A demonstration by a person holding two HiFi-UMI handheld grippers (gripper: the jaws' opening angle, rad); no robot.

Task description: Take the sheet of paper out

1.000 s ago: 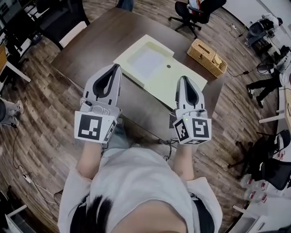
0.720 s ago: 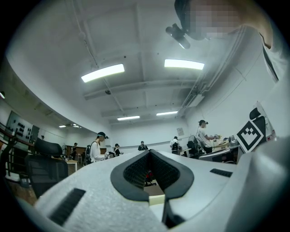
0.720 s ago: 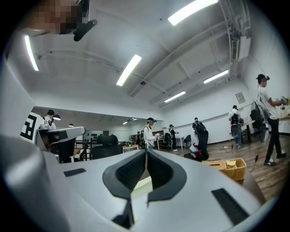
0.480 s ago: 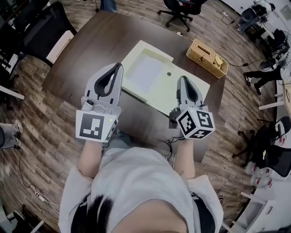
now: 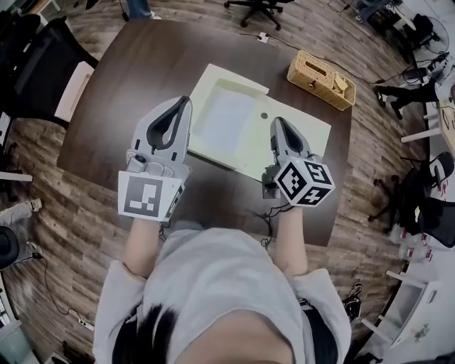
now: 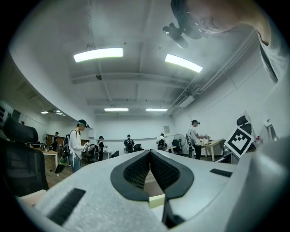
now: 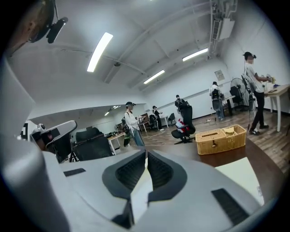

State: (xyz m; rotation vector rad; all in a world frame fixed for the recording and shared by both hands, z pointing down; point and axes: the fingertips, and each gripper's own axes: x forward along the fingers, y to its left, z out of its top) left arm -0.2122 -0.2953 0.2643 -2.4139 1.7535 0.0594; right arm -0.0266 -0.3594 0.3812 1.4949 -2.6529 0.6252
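Note:
A pale yellow folder (image 5: 291, 131) lies open on the dark brown table (image 5: 135, 64), and a white sheet of paper (image 5: 224, 121) rests in its left half. My left gripper (image 5: 185, 102) hovers at the folder's left edge, jaws shut with nothing between them; its own view shows the tips (image 6: 149, 152) meeting and a strip of the folder (image 6: 157, 199) beyond. My right gripper (image 5: 276, 123) hangs over the folder's right half, also shut and empty. The right gripper view shows its closed tips (image 7: 146, 153) and a corner of the folder (image 7: 244, 174).
A wicker basket (image 5: 320, 79) stands at the table's far right corner, seen also as the basket (image 7: 221, 139) in the right gripper view. A black chair (image 5: 39, 71) stands left of the table, and more chairs (image 5: 259, 7) beyond it. People stand far off in the room.
Both grippers have moved forward over the table towards the folder, and both stayed shut. The right gripper has rolled, turning its marker cube, and its tip now lies over the folder.

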